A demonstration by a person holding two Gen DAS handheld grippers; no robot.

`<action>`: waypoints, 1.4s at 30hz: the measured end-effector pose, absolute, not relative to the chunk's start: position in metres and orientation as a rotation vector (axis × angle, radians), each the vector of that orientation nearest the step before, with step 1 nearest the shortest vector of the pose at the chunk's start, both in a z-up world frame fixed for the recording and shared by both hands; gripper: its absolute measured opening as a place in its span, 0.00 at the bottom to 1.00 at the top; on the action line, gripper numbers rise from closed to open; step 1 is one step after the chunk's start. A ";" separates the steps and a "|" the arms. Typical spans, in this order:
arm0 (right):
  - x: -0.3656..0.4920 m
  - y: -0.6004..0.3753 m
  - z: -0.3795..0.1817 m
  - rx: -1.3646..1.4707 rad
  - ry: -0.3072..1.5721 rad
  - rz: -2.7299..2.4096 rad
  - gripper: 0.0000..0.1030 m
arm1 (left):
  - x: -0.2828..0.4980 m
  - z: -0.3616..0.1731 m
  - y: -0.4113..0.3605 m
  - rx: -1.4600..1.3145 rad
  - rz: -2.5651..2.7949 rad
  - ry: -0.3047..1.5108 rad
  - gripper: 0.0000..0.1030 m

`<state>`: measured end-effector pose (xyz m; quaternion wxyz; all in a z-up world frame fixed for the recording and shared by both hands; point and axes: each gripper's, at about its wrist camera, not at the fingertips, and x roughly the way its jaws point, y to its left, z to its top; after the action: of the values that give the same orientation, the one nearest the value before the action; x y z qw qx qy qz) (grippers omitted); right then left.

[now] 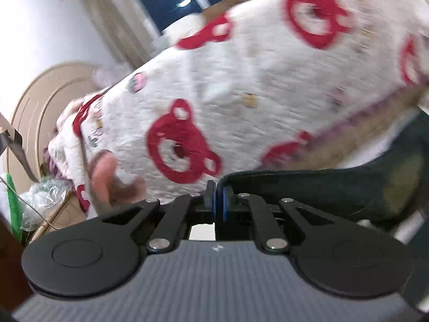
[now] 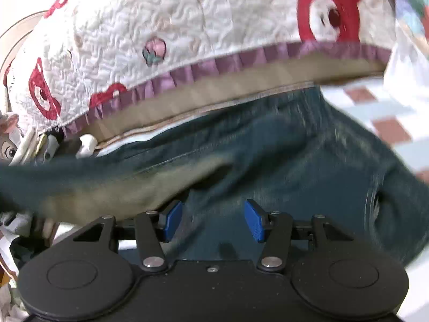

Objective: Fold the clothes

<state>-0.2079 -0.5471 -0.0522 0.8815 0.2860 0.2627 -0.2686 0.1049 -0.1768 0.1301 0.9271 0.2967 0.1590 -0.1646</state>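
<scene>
Pinching jeans (image 1: 335,187) edge in left gripper (image 1: 215,201); right gripper (image 2: 214,221) agape above denim.

Right gripper (image 2: 213,221) fingers apart, over jeans (image 2: 281,155)

Bed w/ bear-print quilt (image 2: 112,53), dark jeans (image 2: 281,147) lying at its edge

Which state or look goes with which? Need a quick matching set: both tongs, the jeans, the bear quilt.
Column 1:
1. left tongs
2. right tongs
3. dark blue denim jeans
4. white quilted bedspread with red bear faces

Column 2:
A. purple ruffled edge
B. pads apart, nothing between them
C. pads closed on a dark fabric edge
D. bunched in front of both tongs, faded yellowish along a fold

Pairs: 1-C, 2-B, 3-D, 4-A
</scene>
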 end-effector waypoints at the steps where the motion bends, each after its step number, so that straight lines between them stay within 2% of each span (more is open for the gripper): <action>1: -0.209 -0.552 -0.051 0.584 0.542 -0.573 0.55 | 0.133 0.137 -0.182 0.595 -0.298 0.353 0.25; 2: -0.213 -0.556 -0.053 0.582 0.544 -0.590 0.55 | 0.161 0.132 -0.188 0.605 -0.237 0.393 0.46; 3: -0.218 -0.560 -0.056 0.586 0.550 -0.608 0.55 | 0.183 0.121 -0.190 0.607 -0.190 0.435 0.54; 4: -0.223 -0.563 -0.060 0.589 0.556 -0.627 0.55 | 0.200 0.111 -0.189 0.595 -0.159 0.476 0.56; 7: -0.245 -0.571 -0.073 0.608 0.574 -0.676 0.55 | 0.225 0.090 -0.181 0.475 -0.134 0.533 0.56; 15: -0.303 -0.602 -0.085 0.627 0.590 -0.777 0.55 | 0.169 0.090 -0.177 0.292 -0.241 0.456 0.58; 17: -0.320 -0.605 -0.084 0.658 0.541 -0.784 0.55 | 0.141 0.085 -0.176 0.259 -0.276 0.414 0.65; 20: -0.349 -0.604 -0.090 0.710 0.484 -0.802 0.55 | 0.095 0.061 -0.170 0.162 -0.340 0.411 0.70; 24: -0.378 -0.603 -0.107 0.765 0.485 -0.835 0.56 | 0.057 -0.005 -0.157 -0.017 -0.371 0.581 0.72; 27: -0.392 -0.600 -0.119 0.787 0.488 -0.879 0.56 | 0.042 -0.060 -0.148 -0.034 -0.303 0.736 0.72; 30: -0.420 -0.598 -0.129 0.919 0.269 -0.856 0.55 | 0.028 -0.102 -0.142 0.040 -0.162 0.847 0.72; 32: -0.424 -0.608 -0.137 1.015 0.223 -0.824 0.55 | 0.020 -0.116 -0.133 0.024 -0.146 0.874 0.72; 38: -0.405 -0.616 -0.153 0.949 0.359 -0.919 0.55 | -0.011 -0.132 -0.102 -0.022 -0.203 0.906 0.72; 42: -0.405 -0.609 -0.154 0.975 0.293 -0.936 0.55 | -0.014 -0.138 -0.077 -0.078 0.000 0.901 0.71</action>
<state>-0.4053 -0.6088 -0.1538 0.7704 0.4496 0.1353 -0.4314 -0.0140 -0.0767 -0.1375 0.8995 -0.0375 0.4353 0.0000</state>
